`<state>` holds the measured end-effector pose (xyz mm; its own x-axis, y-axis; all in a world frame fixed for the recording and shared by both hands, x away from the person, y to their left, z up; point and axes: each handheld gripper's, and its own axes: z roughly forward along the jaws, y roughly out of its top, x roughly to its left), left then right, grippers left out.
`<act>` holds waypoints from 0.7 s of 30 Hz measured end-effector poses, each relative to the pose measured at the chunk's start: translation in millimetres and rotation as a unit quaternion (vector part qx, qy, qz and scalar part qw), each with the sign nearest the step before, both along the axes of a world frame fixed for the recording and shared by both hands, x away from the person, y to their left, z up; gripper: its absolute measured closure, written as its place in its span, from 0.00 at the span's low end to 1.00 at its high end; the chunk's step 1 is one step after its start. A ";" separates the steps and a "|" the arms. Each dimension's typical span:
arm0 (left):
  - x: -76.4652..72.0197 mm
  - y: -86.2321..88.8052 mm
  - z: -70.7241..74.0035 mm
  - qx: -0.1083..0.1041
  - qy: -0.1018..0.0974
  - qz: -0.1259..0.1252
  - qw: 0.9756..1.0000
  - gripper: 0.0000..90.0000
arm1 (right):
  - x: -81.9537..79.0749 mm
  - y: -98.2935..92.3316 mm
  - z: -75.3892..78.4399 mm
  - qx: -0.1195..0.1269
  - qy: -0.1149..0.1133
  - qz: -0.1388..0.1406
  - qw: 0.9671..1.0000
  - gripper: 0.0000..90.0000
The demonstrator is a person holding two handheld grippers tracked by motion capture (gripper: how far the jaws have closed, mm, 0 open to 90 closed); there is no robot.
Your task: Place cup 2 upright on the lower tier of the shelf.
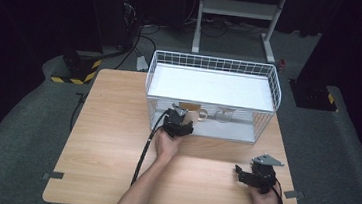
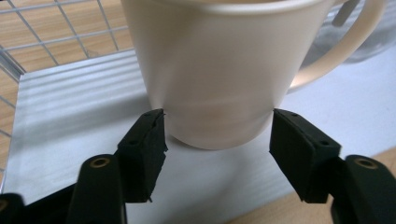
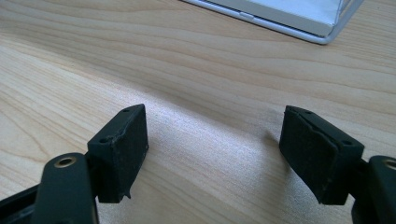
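Left gripper view: left tongs [image 2: 217, 135] clamped on cream mug [image 2: 210, 70], glass [image 2: 369, 42] behind; right tongs [image 3: 215, 154] gaping, empty.

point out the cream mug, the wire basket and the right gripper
cream mug [image 2: 210, 74], left gripper view, on its front wall.
wire basket [image 1: 215, 63], high view, on its far rim.
right gripper [image 3: 212, 154], right gripper view, midway between its fingertips.

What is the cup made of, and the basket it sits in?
The cup looks like glazed ceramic, or maybe smooth plastic: cream, a soft sheen, thick handle. The basket looks like thin metal wire coated white, since its walls are an open grid of rods. Its floor is a flat white sheet, perhaps plastic.
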<state>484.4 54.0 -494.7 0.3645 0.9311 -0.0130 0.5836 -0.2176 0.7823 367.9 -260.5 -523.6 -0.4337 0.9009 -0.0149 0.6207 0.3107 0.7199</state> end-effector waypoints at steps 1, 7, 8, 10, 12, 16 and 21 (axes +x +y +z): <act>0.7 -1.1 -0.4 -0.005 0.005 0.004 1.000 0.42 | 0.0 0.0 0.0 0.000 0.000 0.000 1.000 0.26; 7.2 -2.3 0.1 0.016 0.007 0.002 1.000 0.45 | 0.0 0.0 0.0 0.000 0.000 0.000 1.000 0.26; 9.0 -3.1 0.0 0.012 0.010 -0.001 1.000 0.45 | -0.1 0.0 0.0 0.000 0.000 0.000 1.000 0.26; 10.8 -3.2 0.3 0.012 0.012 -0.001 1.000 0.46 | 0.0 0.0 0.0 0.000 0.000 0.000 1.000 0.26; 12.5 -3.0 -0.4 0.010 0.011 0.000 1.000 0.48 | 0.0 0.0 0.0 0.000 0.000 0.000 1.000 0.26; 14.4 -3.7 -4.2 0.011 0.019 0.001 1.000 0.49 | 0.0 0.0 0.0 0.000 0.000 0.000 1.000 0.26; 9.2 -3.5 -0.3 0.000 0.015 0.005 1.000 0.44 | 0.0 0.0 0.0 0.000 0.000 0.000 1.000 0.26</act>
<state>493.6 50.5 -495.0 0.3542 0.9349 -0.0238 0.6098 -0.2116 0.7638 367.9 -260.5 -523.6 -0.4336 0.9010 -0.0148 0.6209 0.3106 0.7197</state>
